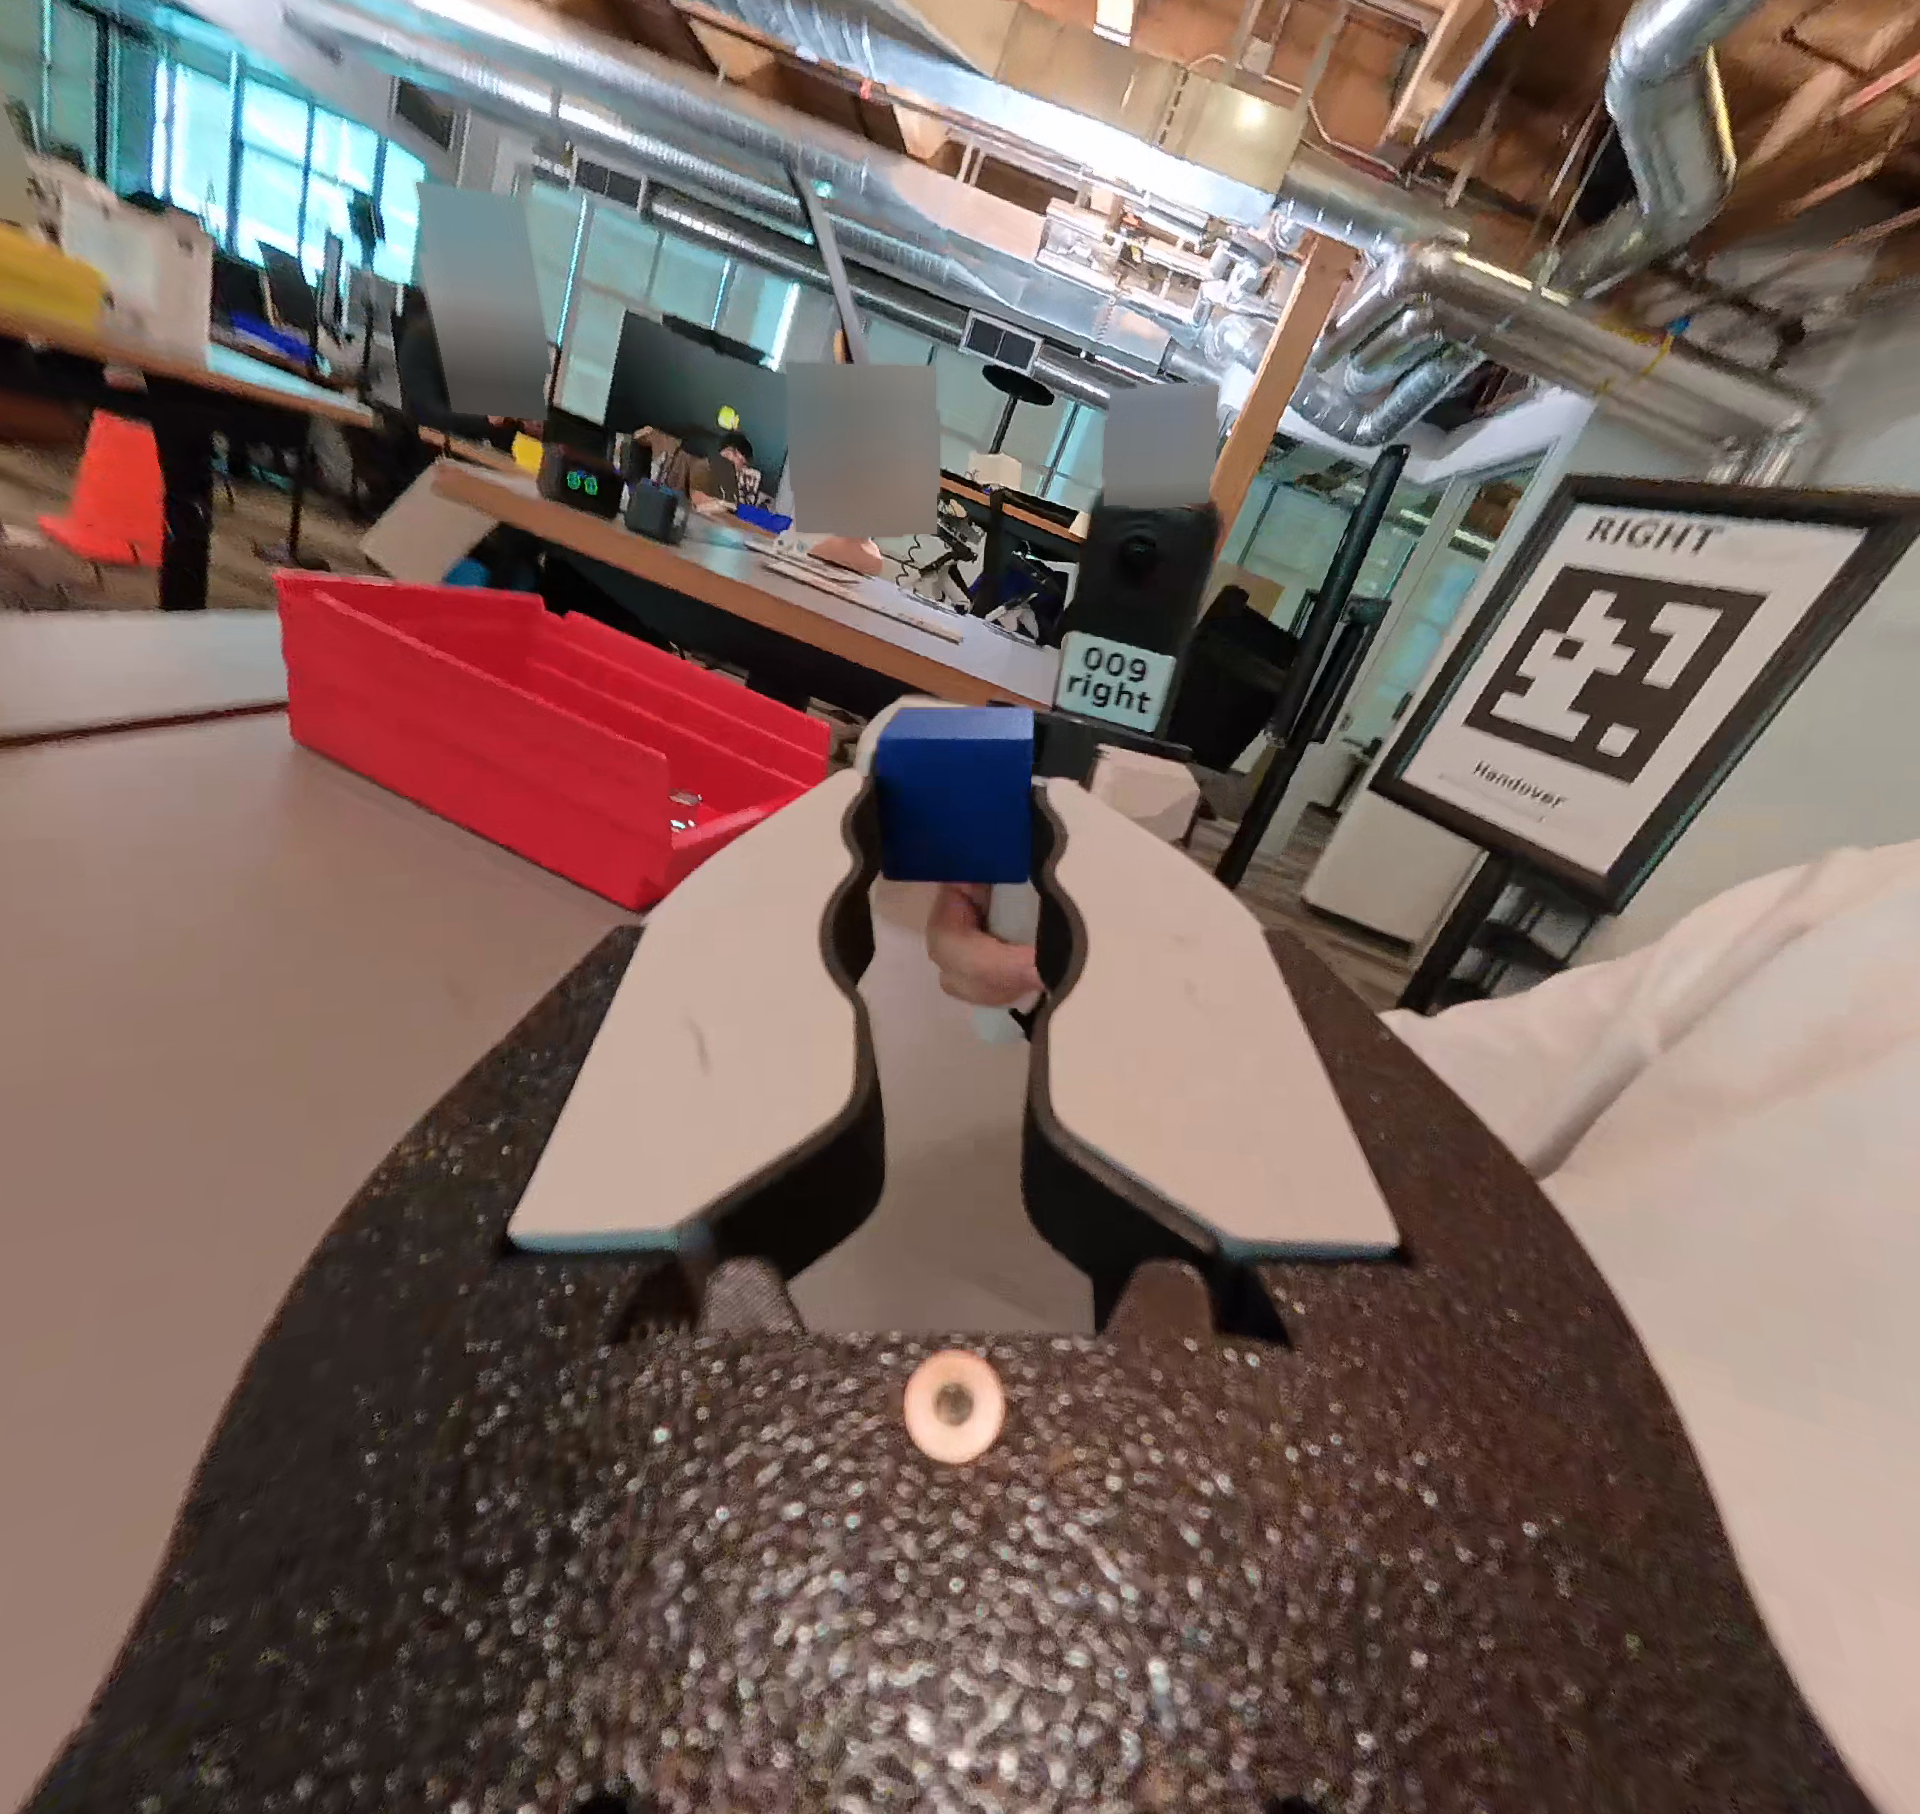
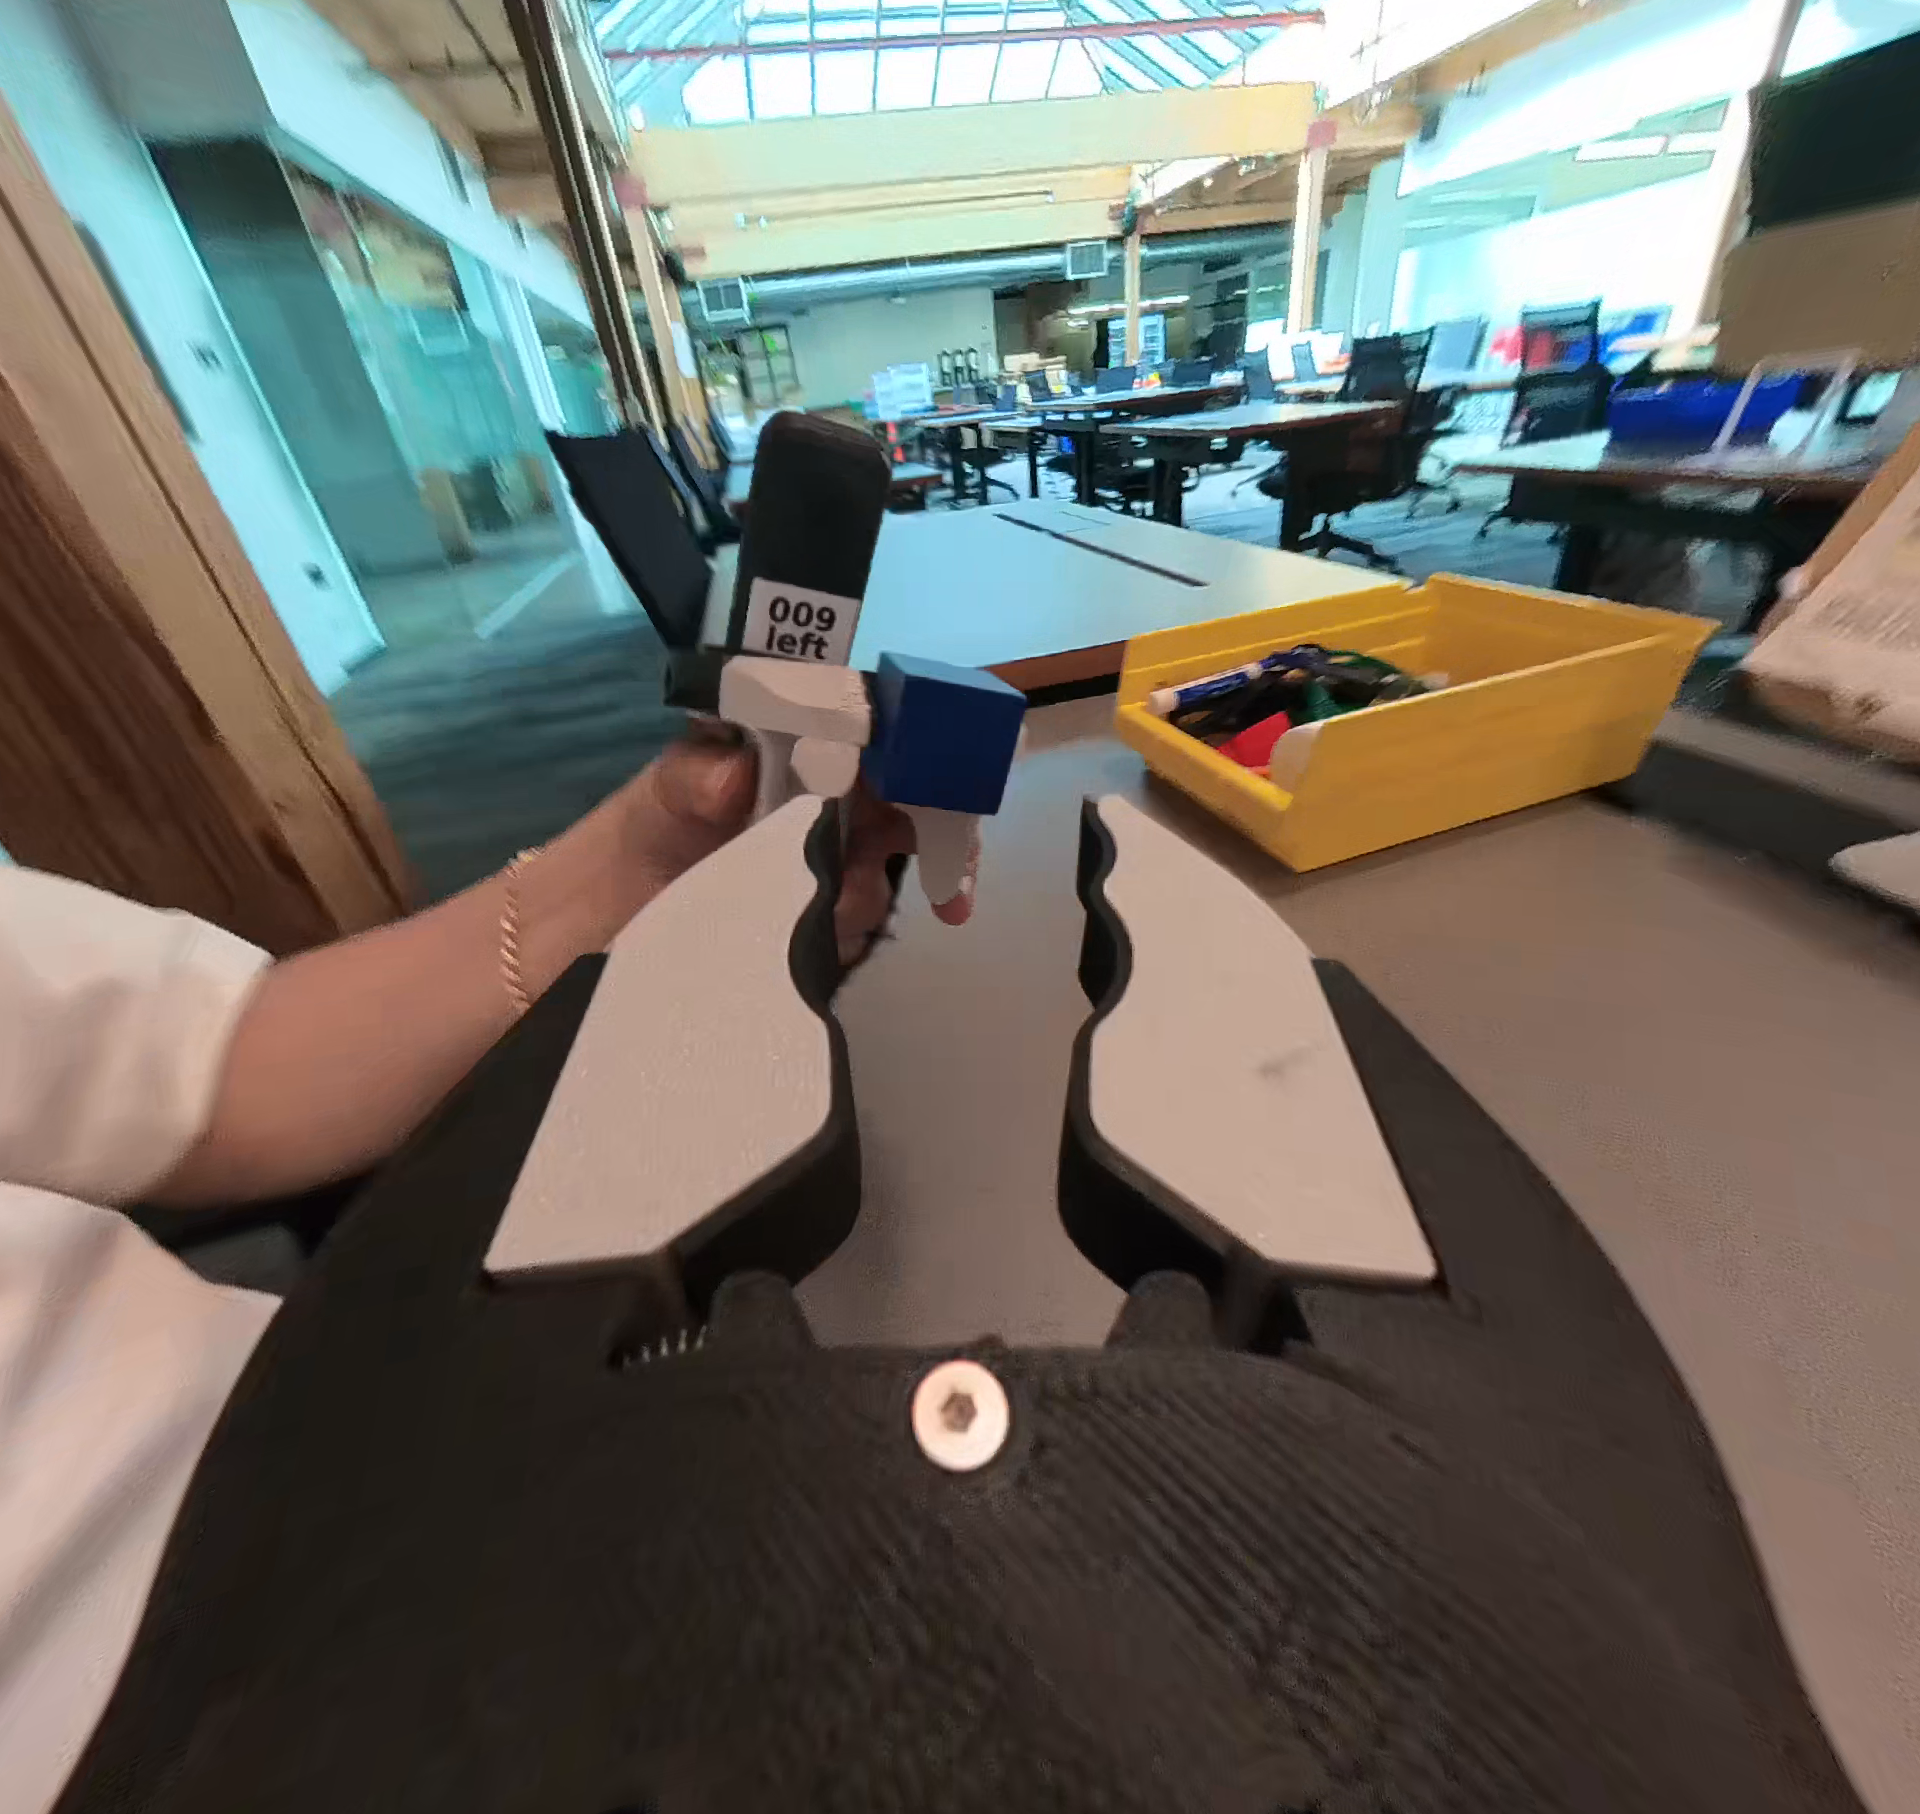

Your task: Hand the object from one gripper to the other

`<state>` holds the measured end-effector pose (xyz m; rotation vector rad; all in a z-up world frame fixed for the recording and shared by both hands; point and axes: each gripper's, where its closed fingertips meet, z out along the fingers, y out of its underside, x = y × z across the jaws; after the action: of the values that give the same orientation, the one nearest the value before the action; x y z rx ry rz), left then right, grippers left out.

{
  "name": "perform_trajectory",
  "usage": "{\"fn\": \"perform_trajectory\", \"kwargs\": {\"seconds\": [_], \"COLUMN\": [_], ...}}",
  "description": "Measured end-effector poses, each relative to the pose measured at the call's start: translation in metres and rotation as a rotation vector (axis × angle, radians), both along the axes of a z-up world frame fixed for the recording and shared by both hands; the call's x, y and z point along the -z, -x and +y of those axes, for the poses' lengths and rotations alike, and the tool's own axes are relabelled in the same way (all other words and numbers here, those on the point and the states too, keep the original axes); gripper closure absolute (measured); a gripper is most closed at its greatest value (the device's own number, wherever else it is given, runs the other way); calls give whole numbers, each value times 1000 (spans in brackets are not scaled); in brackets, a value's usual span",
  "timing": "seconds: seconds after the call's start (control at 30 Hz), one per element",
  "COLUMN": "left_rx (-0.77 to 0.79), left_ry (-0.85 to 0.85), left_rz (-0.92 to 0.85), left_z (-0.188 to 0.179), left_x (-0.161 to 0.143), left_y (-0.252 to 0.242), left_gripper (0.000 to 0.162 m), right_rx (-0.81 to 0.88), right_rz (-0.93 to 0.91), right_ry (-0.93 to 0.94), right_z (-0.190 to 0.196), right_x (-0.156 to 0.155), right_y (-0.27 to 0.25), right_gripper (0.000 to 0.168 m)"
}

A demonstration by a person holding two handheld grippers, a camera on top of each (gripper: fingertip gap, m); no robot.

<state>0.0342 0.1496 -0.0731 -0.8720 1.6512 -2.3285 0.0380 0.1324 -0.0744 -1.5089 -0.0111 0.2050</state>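
A blue cube (image 1: 956,793) sits between the fingertips of my left gripper (image 1: 951,814), which is shut on it and holds it above the grey table (image 1: 208,985). The right gripper's black body (image 1: 1143,559) shows just behind the cube, facing it. In the right wrist view my right gripper (image 2: 961,819) is open and empty, with its jaws wide apart. The cube (image 2: 945,730) hangs just above and beyond its fingertips, held by the left gripper (image 2: 868,725) coming in from the left. A person's hand (image 2: 707,788) holds that gripper.
A red bin (image 1: 520,715) stands on the table to the left. A yellow bin (image 2: 1455,777) with markers and small objects stands to the right. A framed marker sign (image 1: 1621,673) stands at the right edge. A white sleeve (image 1: 1662,1089) lies close by. Left and right tips are no more than a few centimetres apart.
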Motion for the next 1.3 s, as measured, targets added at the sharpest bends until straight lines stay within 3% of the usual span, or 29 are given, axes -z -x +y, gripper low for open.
{"fn": "perform_trajectory", "kwargs": {"seconds": [0.13,0.23,0.4,0.5,0.63,0.7,0.87,0.93,1.17,1.3], "left_rx": [-3,3,33,33,187,288,367,397,516,430], "left_ry": [-56,-64,-51,-45,17,56,34,16,90,19], "left_rz": [-81,-73,-24,39,254,333,438,431,409,369], "left_z": [-8,-10,-9,-10,-17,-20,-25,-28,-32,-30], "left_x": [-2,1,4,3,9,12,29,33,31,40], "left_y": [5,4,5,5,16,25,29,32,39,29], "left_gripper": [135,135,135,123,104,106,119,129,134,134], "right_rx": [-77,-77,-69,-14,62,72,91,70,0,-1], "right_rz": [131,93,-10,-220,-581,-722,-1000,-1023,-968,-862], "right_ry": [-19,-22,-21,-41,-47,-56,-22,-46,-84,-16], "right_z": [6,8,9,9,6,4,2,1,-3,-2], "right_x": [2,4,6,9,14,15,24,24,24,33], "right_y": [9,12,13,10,11,14,17,23,28,20], "right_gripper": [129,142,143,143,143,143,143,143,143,142]}}
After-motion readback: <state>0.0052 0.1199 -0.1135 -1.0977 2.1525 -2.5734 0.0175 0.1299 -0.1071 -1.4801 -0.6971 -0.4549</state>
